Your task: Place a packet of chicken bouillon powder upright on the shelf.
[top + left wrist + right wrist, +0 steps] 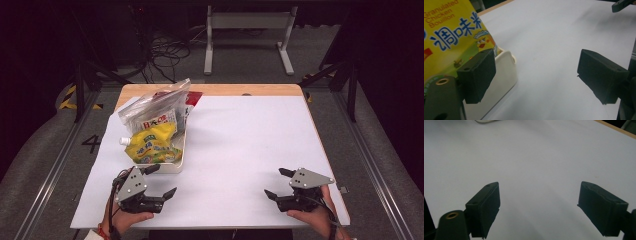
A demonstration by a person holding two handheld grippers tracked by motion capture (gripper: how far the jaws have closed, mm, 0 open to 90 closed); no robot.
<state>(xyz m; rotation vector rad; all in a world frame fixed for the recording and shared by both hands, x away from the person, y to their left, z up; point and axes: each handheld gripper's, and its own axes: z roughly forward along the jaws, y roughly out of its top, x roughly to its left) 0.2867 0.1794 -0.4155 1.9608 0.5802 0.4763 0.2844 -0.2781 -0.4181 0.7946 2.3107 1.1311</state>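
A white tray (176, 162) sits at the left of the white-covered table. In it lies a yellow bouillon pouch (150, 144) with a white cap, and behind the pouch a clear zip bag (155, 107) of packets leans upright. My left gripper (162, 180) is just in front of the tray's near corner, open, with nothing between its fingers. In the left gripper view the pouch (449, 42) and the tray's rim (504, 75) sit beside the left jaw of that gripper (536, 72). My right gripper (276, 183) rests open over bare sheet at the near right, likewise seen as the right gripper (537, 207).
The white sheet (240, 145) covers most of the wooden table; a strip of wood (225, 90) shows at the far edge. Beyond the table are a white frame stand (247, 35) and floor cables (165, 55). The tip of the right gripper (621, 5) appears in the left gripper view.
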